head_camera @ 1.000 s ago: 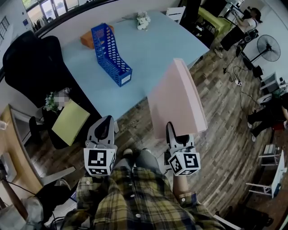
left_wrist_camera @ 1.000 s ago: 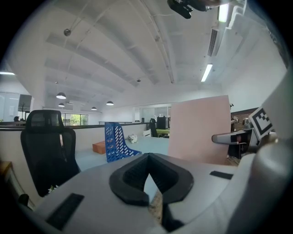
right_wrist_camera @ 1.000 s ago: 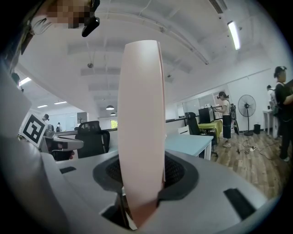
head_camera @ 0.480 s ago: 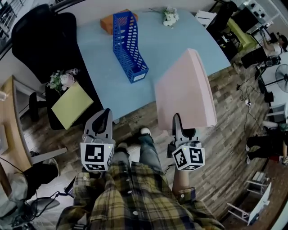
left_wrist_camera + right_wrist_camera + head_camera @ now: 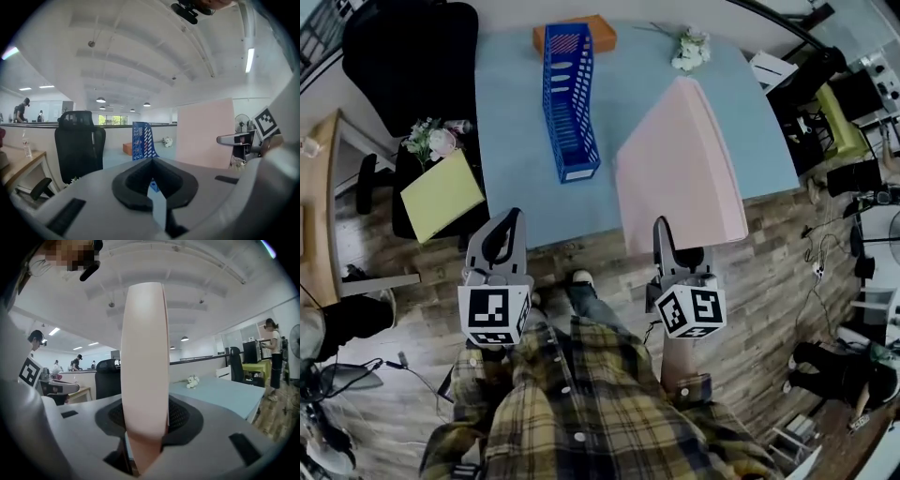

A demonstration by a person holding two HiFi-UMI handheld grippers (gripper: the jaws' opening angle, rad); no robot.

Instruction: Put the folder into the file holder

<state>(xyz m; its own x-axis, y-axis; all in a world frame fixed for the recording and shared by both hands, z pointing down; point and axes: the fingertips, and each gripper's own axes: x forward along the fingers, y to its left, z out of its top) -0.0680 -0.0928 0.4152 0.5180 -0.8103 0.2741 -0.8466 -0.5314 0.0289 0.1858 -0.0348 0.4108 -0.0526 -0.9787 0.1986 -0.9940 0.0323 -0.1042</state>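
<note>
Over table [image 5: 516, 141] edge, right claw [image 5: 660, 230] clamps pink folder [image 5: 680, 159] (left claw [image 5: 508, 220] closed, empty); label [image 5: 578, 173] on file holder [image 5: 570, 103] unreadable

Yellow-and-dark plaid shirt [image 5: 581, 412], grey left claw [image 5: 514, 217] and right claw [image 5: 661, 230] each bearing a black-and-white marker cube [image 5: 494, 317]

Orange box [image 5: 602, 33] — pt. behind holder [image 5: 570, 122].
</note>
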